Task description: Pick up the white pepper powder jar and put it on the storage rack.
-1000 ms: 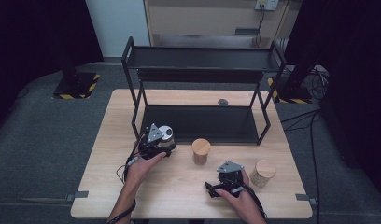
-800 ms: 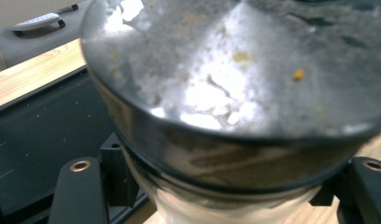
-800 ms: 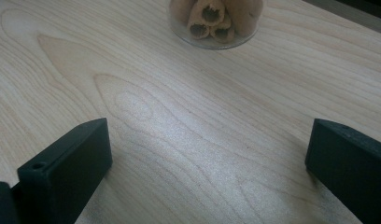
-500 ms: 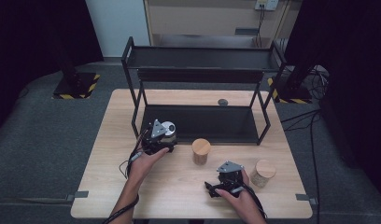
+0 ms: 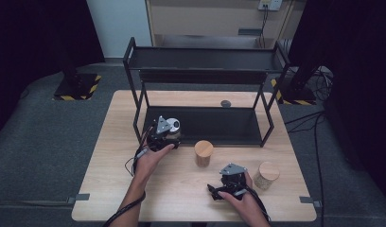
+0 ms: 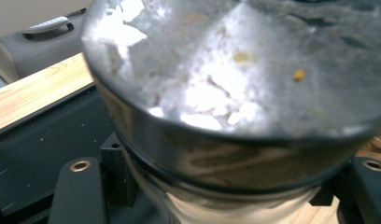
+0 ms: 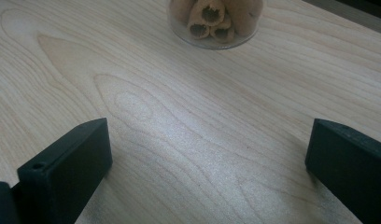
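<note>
gripping a metal-lidded jar [image 5: 172, 126], the left gripper [image 5: 163, 135] is hovering at the front edge of the black shelf rack [image 5: 203, 75], its lower tray [image 5: 214, 124] lying just past the jar toward twelve o'clock. in the left gripper view the jar [image 6: 235, 140] is sitting wedged between the two black jaws, pads pressing on its glass just under the shiny lid, so the fingers are clamped on it. at about three o'clock from that hand, a jar with a wooden lid [image 5: 203, 152] is standing on the wooden table [image 5: 110, 142], apart from both hands. the right gripper [image 5: 229, 182] is resting low near the table's near edge, around five o'clock from the wooden-lid jar, with a second wood-topped jar [image 5: 267, 174] just beside it at three o'clock. in the right gripper view its jaws are standing wide apart with bare tabletop between them, holding nothing, and a clear jar of brown rolls [image 7: 212, 21] is sitting ahead at twelve o'clock.
</note>
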